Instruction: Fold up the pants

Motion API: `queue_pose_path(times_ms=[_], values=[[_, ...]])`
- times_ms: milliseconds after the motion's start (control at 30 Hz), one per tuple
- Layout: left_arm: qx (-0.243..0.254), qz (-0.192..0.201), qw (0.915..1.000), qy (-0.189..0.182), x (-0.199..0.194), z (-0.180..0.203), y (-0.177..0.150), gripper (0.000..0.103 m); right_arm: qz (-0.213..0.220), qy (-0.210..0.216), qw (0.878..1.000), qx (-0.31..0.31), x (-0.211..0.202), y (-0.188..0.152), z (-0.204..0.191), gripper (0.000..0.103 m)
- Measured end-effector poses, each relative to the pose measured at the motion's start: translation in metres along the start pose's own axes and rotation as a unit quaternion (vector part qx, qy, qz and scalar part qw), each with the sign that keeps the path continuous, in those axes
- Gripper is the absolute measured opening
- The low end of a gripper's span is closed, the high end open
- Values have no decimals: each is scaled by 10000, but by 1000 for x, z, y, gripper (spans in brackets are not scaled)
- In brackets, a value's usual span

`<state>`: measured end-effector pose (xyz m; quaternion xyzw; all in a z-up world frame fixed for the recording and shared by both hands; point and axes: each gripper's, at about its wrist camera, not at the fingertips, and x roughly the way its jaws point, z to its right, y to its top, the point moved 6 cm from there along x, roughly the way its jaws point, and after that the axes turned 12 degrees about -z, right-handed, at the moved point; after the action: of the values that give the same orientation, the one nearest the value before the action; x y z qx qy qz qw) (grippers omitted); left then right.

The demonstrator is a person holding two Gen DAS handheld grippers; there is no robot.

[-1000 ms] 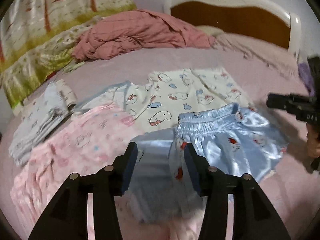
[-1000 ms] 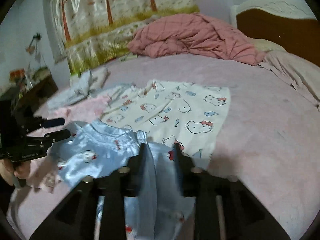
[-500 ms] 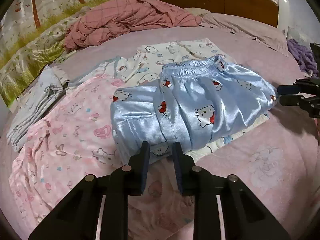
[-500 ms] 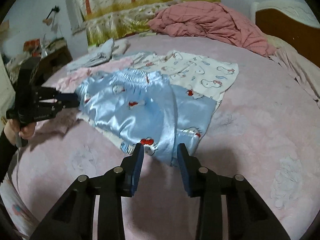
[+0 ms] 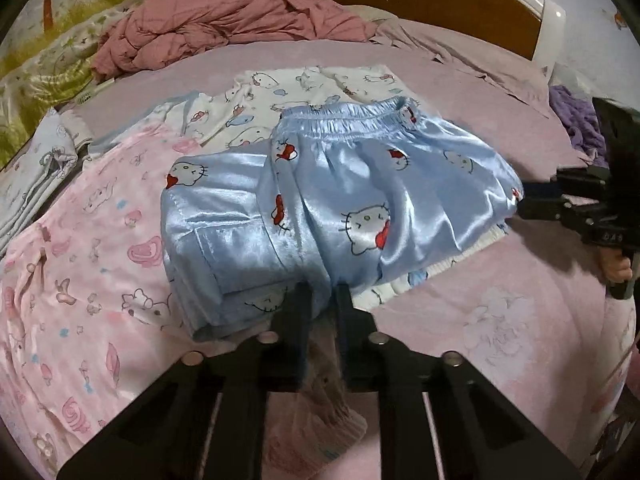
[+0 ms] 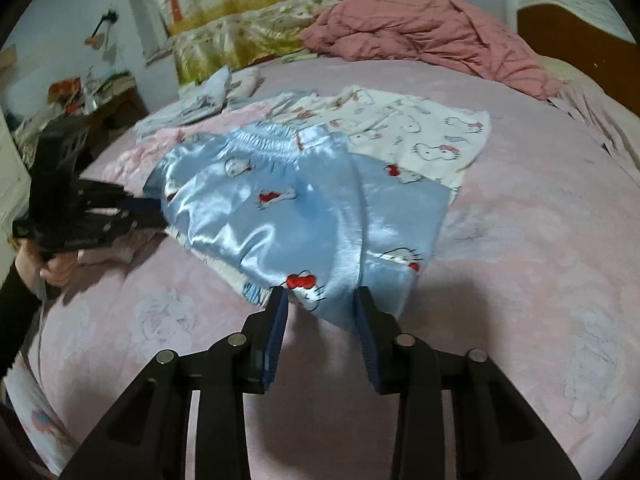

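Light blue satin pants (image 5: 360,200) with a cat print lie folded on the pink bed, waistband at the far side. In the left wrist view my left gripper (image 5: 322,294) is at their near edge. Its jaws are closing to a narrow gap with the blue hem pinched between the tips. From the right wrist view the left gripper (image 6: 148,210) meets the pants (image 6: 288,208) at their left edge. My right gripper (image 6: 320,300) is closing too. Its pads stand apart with the hem between them, not pressed. In the left wrist view the right gripper (image 5: 524,202) reaches the pants' right edge.
Under the pants lie a white cat-print garment (image 5: 312,88) and a pink printed one (image 5: 80,240). A pale folded garment (image 5: 36,168) sits at the left. A crumpled pink quilt (image 5: 224,20) and a wooden headboard (image 5: 420,4) fill the back. A cluttered desk (image 6: 80,92) stands beside the bed.
Both grippers came down to the pants' near edges and their jaws narrowed. The blue pants, loose and bunched a second ago, now lie flat and folded on the bed.
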<state>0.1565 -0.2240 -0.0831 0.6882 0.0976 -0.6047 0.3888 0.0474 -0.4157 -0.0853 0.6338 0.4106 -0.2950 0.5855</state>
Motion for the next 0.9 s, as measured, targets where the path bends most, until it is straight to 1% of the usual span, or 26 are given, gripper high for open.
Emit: queue_pose_path(times_ms=[33, 100, 200, 267, 367, 433, 500, 533, 600, 633, 667, 700, 733, 767, 833, 867, 900], values=[[-10, 42, 10000, -3, -1, 0, 0, 4, -59, -102, 9999, -41, 3, 0, -2, 8], [-6, 169, 9998, 64, -7, 0, 0, 3, -108, -254, 9996, -42, 5, -1, -2, 4], [25, 231, 9993, 296, -15, -3, 1, 3, 125, -462, 9989, 29, -4, 0, 1, 2], [43, 309, 9981, 537, -21, -7, 2, 3, 260, -615, 9977, 120, -10, 1, 6, 1], [23, 451, 9956, 818, -33, -15, 6, 3, 295, -870, 9950, 401, -14, 0, 20, 1], [-16, 477, 9954, 829, -39, -21, 8, 3, 246, -834, 9943, 614, -13, 0, 31, 1], [17, 474, 9957, 795, -41, -24, 9, 4, 226, -651, 9953, 686, -13, -1, 36, 1], [38, 452, 9958, 792, -40, -25, 8, 4, 277, -525, 9963, 627, -15, 0, 33, 1], [93, 383, 9958, 832, -35, -24, 6, 5, 528, -254, 9977, 341, -25, 1, 21, 1], [133, 350, 9956, 856, -33, -22, 5, 8, 624, -234, 9977, 150, -30, 1, 13, 3], [162, 337, 9954, 885, -30, -21, 3, 9, 619, -304, 9976, -15, -32, 1, 7, 13], [169, 342, 9953, 890, -28, -21, 2, 9, 573, -449, 9972, -167, -32, 0, 1, 29], [171, 333, 9956, 857, -26, -20, 1, 13, 552, -519, 9968, -242, -31, -1, -2, 36], [155, 311, 9958, 847, -23, -21, 1, 22, 511, -532, 9968, -299, -29, -1, -5, 42], [110, 257, 9959, 857, -17, -22, 0, 31, 270, -443, 9980, -364, -20, -1, -8, 42], [100, 224, 9962, 832, -15, -23, 0, 31, 157, -402, 9983, -390, -15, -1, -9, 39], [86, 185, 9967, 785, -12, -24, -1, 31, 14, -394, 9983, -439, -10, -2, -11, 33]])
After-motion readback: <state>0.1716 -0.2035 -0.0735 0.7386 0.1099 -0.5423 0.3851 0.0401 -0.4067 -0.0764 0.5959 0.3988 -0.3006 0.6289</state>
